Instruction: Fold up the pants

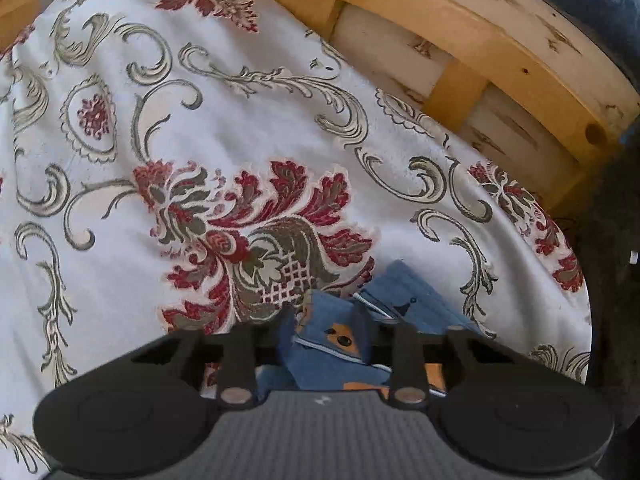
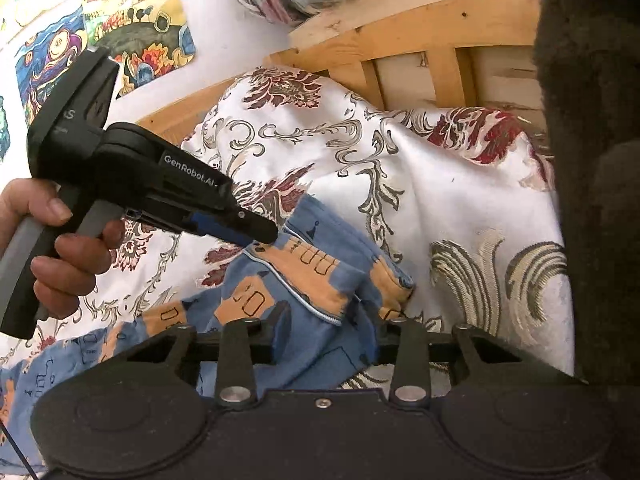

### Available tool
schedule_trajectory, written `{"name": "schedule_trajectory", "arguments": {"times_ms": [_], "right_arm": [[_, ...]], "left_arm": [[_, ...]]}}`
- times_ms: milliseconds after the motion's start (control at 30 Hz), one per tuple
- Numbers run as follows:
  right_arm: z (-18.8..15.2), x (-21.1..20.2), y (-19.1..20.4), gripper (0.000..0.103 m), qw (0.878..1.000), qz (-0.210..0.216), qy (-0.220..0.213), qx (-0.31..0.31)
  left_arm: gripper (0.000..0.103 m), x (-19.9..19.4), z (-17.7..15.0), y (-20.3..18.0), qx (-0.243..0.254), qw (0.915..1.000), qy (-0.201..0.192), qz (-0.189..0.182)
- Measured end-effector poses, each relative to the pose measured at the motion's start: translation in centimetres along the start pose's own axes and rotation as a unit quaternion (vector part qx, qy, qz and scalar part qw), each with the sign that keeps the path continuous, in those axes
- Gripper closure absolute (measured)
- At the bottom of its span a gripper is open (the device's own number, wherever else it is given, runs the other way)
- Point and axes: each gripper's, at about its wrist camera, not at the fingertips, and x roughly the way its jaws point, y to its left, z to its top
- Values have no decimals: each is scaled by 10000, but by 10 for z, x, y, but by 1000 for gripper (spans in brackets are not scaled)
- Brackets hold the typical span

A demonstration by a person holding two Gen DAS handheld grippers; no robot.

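Note:
The pants (image 2: 288, 288) are blue with orange patches and a pale piped seam; they lie crumpled on a white floral bedspread (image 2: 460, 200). In the left wrist view my left gripper (image 1: 325, 320) is shut on a bunched edge of the pants (image 1: 332, 344). In the right wrist view my right gripper (image 2: 326, 320) is closed on a fold of the pants near their right end. The left gripper also shows there (image 2: 260, 234), held by a hand, its tips pinching the cloth at the upper edge. The rest of the pants trails off to the lower left.
The bedspread (image 1: 200, 100) covers a bed with a wooden slatted frame (image 1: 460, 80) at the back right. A dark fuzzy object (image 2: 592, 160) stands at the right. Colourful pictures (image 2: 120, 32) hang on the white wall at upper left.

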Motion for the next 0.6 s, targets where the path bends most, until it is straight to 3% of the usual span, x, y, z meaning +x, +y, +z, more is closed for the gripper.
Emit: {"name": "schedule_trajectory", "arguments": {"times_ms": [33, 133, 333, 400, 500, 600], "right_arm": [[-1, -1, -1, 82, 10000, -6, 22, 43], [0, -5, -6, 94, 9997, 8, -5, 239], [0, -15, 2, 94, 9997, -70, -228, 22], [-1, -14, 1, 94, 9998, -95, -185, 57], [0, -11, -3, 93, 9998, -133, -112, 138], [-1, -10, -4, 91, 9998, -139, -81, 136]], "left_arm": [[91, -1, 0, -1, 68, 10000, -40, -13], [100, -5, 2, -9, 306, 9994, -108, 75], [103, -8, 4, -26, 506, 9985, -67, 210], [103, -8, 5, -29, 531, 9975, -50, 458], [95, -5, 3, -24, 458, 9974, 145, 541], [76, 0, 1, -17, 347, 9980, 206, 494]]}}
